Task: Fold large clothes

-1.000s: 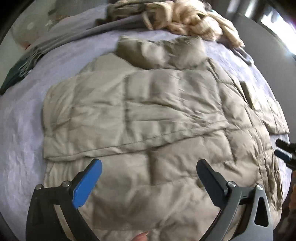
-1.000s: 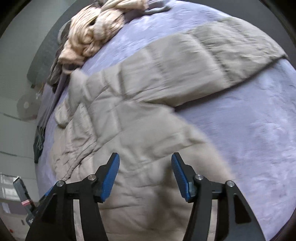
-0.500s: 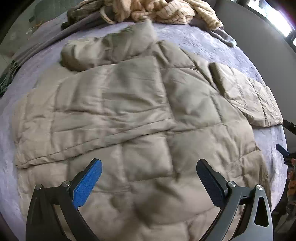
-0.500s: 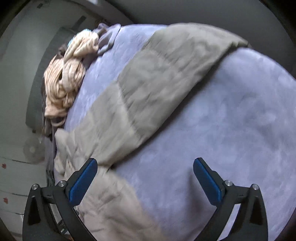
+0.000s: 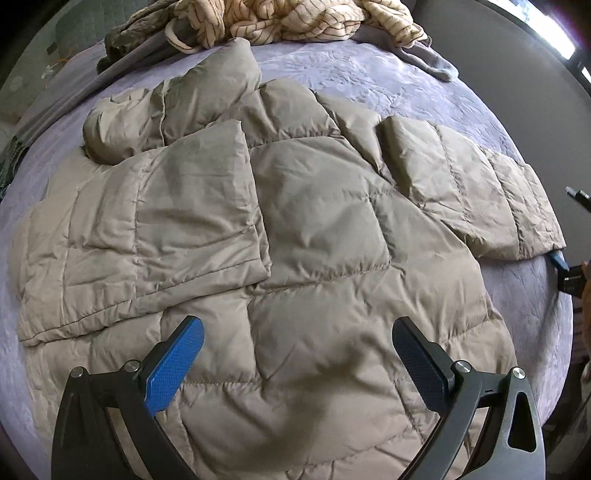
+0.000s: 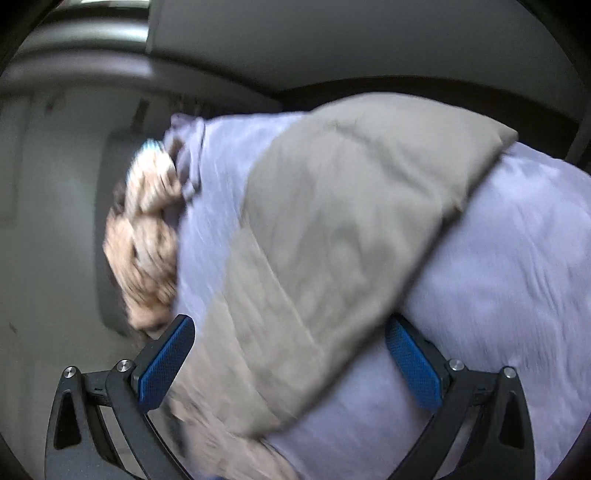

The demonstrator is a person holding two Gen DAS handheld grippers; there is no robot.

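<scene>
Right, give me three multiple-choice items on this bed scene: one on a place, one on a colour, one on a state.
1. Where is the striped cream garment?
A. At the far end of the bed
B. Under the jacket
C. Between the left gripper's fingers

2. What colour is the puffer jacket?
A. Red
B. Khaki beige
C. Navy

3. How does the jacket's left sleeve lie?
A. Hanging off the bed
B. Stretched straight out
C. Folded in over the body

Answers: 1 A, heaped beyond the collar; 2 B, plain throughout against the lilac bedspread; 3 C, its cuff edge lies mid-chest.
</scene>
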